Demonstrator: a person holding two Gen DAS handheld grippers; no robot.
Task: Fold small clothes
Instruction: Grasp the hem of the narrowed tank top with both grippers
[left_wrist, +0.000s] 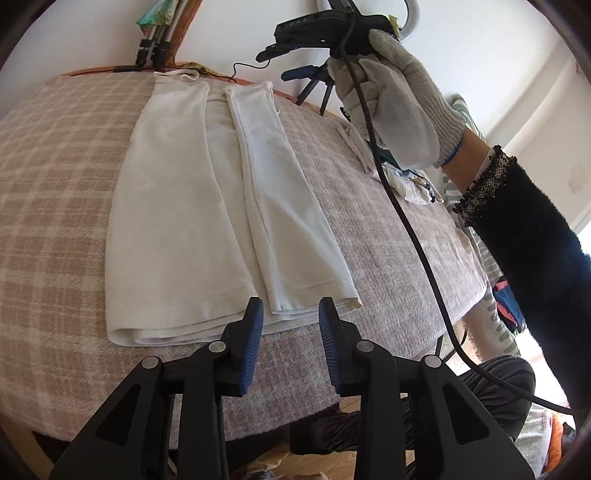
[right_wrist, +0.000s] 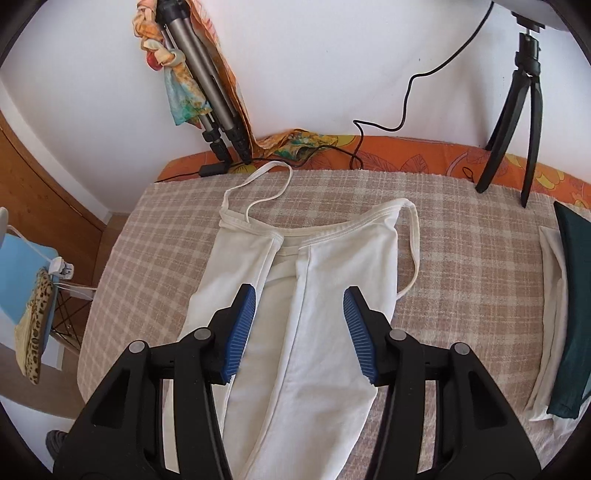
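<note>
Nearby, 2 tripods (right_wrist: 517, 110) (cabled) stand behind the white camisole (right_wrist: 295, 314).

Bare plaid tabletop (right_wrist: 147, 258) is lying open left of the white garment (right_wrist: 303, 332). Two tripods (right_wrist: 517, 122) are standing along the far edge. Folded clothes (right_wrist: 565, 314) are occupying the right side.

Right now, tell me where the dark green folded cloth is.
The dark green folded cloth lies at the far right edge of the right wrist view, atop a white cloth, right of the white camisole.
</note>
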